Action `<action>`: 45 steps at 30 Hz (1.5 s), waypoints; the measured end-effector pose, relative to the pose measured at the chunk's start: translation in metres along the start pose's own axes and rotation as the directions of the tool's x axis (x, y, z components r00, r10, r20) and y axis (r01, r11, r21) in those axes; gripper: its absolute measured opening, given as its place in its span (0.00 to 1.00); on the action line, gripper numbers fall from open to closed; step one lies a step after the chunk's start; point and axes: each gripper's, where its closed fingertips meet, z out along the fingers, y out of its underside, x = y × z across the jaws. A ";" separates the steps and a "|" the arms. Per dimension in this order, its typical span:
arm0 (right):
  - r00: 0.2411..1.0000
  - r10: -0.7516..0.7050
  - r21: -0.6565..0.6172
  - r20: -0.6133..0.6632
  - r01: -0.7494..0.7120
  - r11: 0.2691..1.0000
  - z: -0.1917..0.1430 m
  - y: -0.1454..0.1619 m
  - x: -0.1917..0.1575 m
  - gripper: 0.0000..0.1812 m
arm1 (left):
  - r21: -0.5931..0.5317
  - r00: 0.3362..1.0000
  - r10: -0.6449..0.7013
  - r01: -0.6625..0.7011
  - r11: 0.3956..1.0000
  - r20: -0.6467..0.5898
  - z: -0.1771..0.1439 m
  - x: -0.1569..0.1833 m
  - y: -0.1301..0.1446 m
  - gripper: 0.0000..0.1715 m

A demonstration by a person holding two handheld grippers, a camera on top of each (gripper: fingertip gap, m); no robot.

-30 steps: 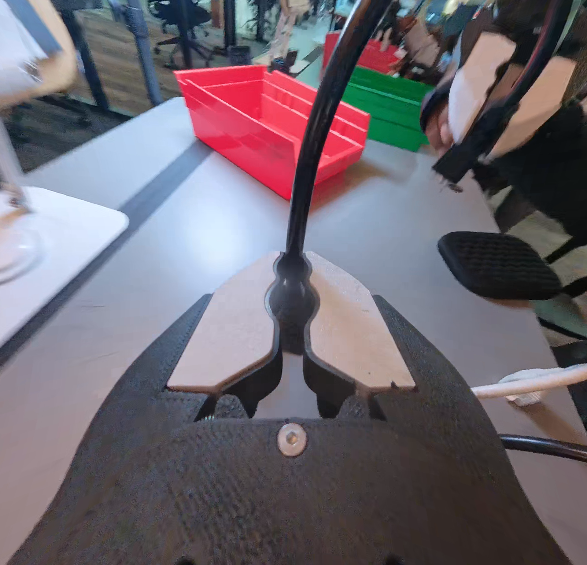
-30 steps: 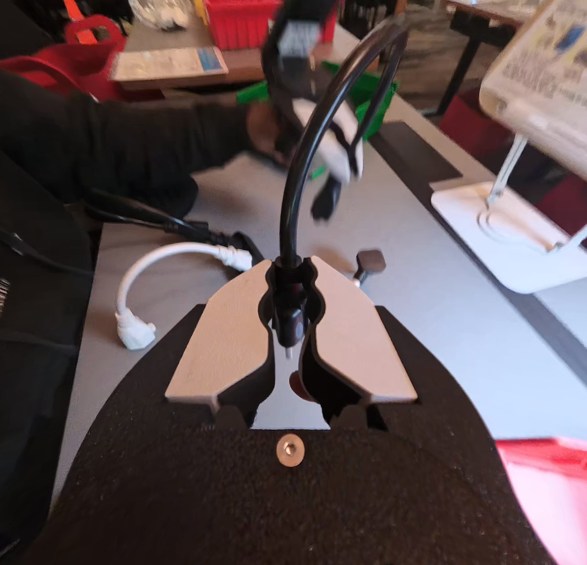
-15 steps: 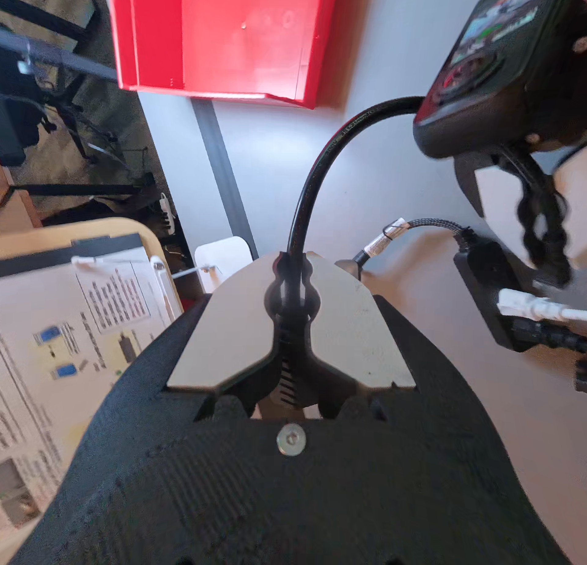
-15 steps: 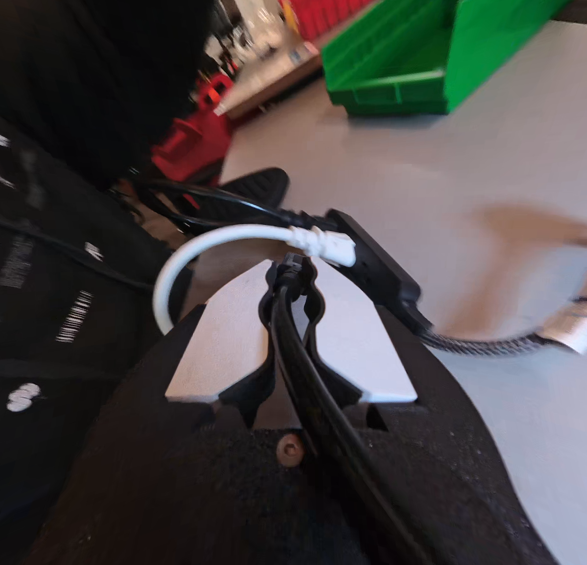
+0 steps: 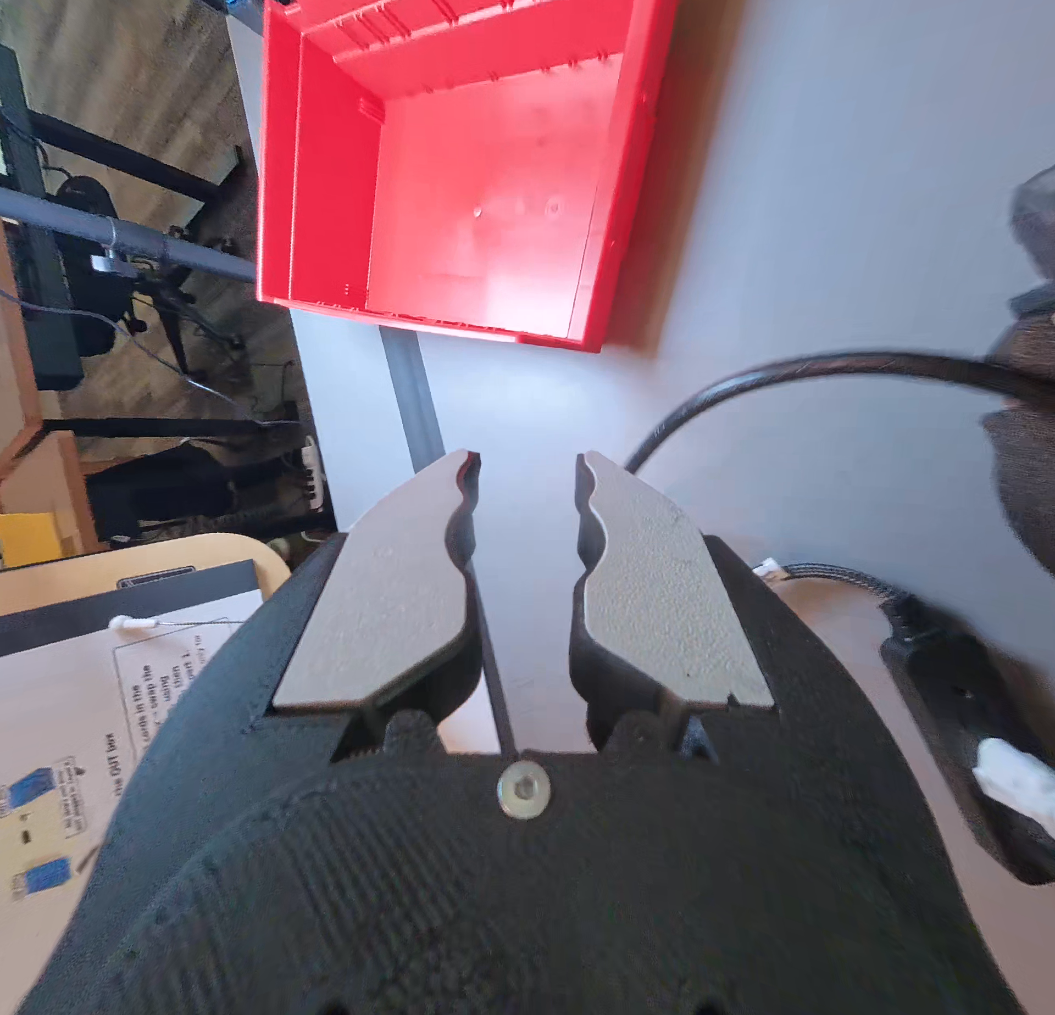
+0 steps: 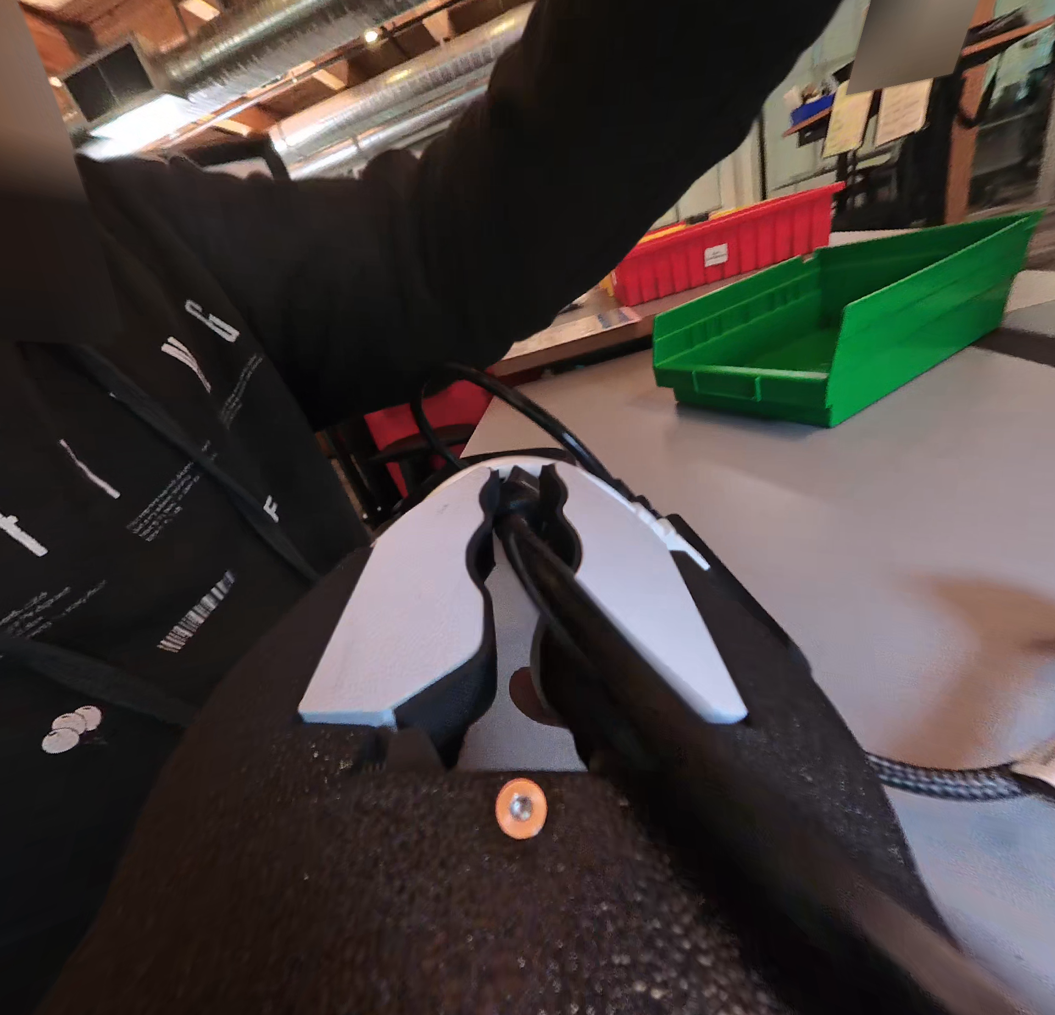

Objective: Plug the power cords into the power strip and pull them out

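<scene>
My left gripper (image 5: 526, 462) is open and empty above the grey table (image 5: 799, 188). A black power cord (image 5: 770, 377) arcs from behind its right finger towards the right edge, free of its jaws. The black power strip (image 5: 970, 719) lies at the lower right with a white plug (image 5: 1010, 782) in it and a braided cable (image 5: 828, 577) at its end. My right gripper (image 6: 522, 474) is shut on the black power cord (image 6: 562, 582), which runs back along its fingers. The strip is mostly hidden behind that gripper's right finger.
An empty red bin (image 5: 456, 160) stands ahead of the left gripper. A board with a printed sheet (image 5: 85, 731) is at the lower left. In the right wrist view a green bin (image 6: 845, 331) sits on the table, and a person's black sleeve (image 6: 514, 188) crosses the top. One gripper's finger ends stand about 25 cm off the other's.
My left gripper has opened and let go of the black cord, which now hangs to its right. My right gripper still holds its end and has swung towards the person's body.
</scene>
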 end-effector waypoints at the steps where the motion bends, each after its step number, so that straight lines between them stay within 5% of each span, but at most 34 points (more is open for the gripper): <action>1: 1.000 -0.009 0.019 -0.014 0.009 1.000 -0.003 -0.004 0.003 0.09 | 0.027 1.000 -0.014 0.014 1.000 0.006 -0.006 0.000 -0.001 0.20; 4: 0.997 -0.053 0.019 -0.061 0.054 0.998 -0.014 -0.013 0.009 0.08 | 0.175 0.992 -0.113 0.121 0.977 -0.054 -0.035 0.017 -0.004 0.20; 7: 0.992 -0.083 0.041 -0.099 0.087 0.995 -0.024 -0.025 0.013 0.08 | 0.328 0.931 -0.229 0.318 0.889 -0.283 -0.064 0.060 0.000 0.20; 11: 0.982 -0.135 0.075 -0.135 0.146 0.986 -0.032 -0.042 0.014 0.08 | 0.359 0.733 -0.291 0.589 0.724 -0.615 -0.081 0.127 0.021 0.26; 14: 0.969 -0.199 0.081 -0.148 0.213 0.974 -0.030 -0.052 0.013 0.07 | 0.346 0.608 -0.264 0.699 0.626 -0.749 -0.086 0.162 0.026 0.30; 17: 0.938 -0.311 0.015 -0.150 0.317 0.948 -0.022 -0.050 0.009 0.07 | 0.370 0.608 -0.277 0.720 0.588 -0.744 -0.082 0.176 0.024 0.27; 19: 0.911 -0.383 -0.028 -0.150 0.384 0.923 -0.016 -0.049 0.004 0.05 | 0.402 0.668 -0.304 0.686 0.607 -0.680 -0.075 0.176 0.028 0.15; 24: 0.855 -0.500 -0.133 -0.137 0.485 0.864 -0.007 -0.043 -0.003 0.03 | 0.428 0.739 -0.299 0.617 0.661 -0.604 -0.071 0.187 0.038 0.18; 30: 0.889 -0.445 -0.093 -0.109 0.437 0.895 -0.005 -0.052 -0.001 0.03 | 0.428 0.631 -0.285 0.730 0.532 -0.722 -0.072 0.186 0.037 0.17; 36: 0.931 -0.323 -0.048 -0.170 0.320 0.946 -0.009 -0.060 0.014 0.03 | 0.528 0.774 -0.369 0.625 0.575 -0.515 -0.072 0.167 0.046 0.17; 40: 0.949 -0.222 -0.111 -0.226 0.201 0.973 -0.013 -0.051 0.032 0.13 | 0.576 0.911 -0.374 0.404 0.711 -0.177 -0.070 0.154 0.056 0.16; 42: 0.937 -0.213 -0.197 -0.277 0.162 0.967 -0.016 -0.038 0.045 0.24 | 0.589 0.935 -0.352 0.302 0.750 -0.032 -0.074 0.147 0.058 0.16; 45: 0.942 -0.181 -0.173 -0.283 0.135 0.976 -0.012 -0.035 0.049 0.25 | 0.552 0.951 -0.270 0.145 0.821 0.151 -0.074 0.143 0.060 0.16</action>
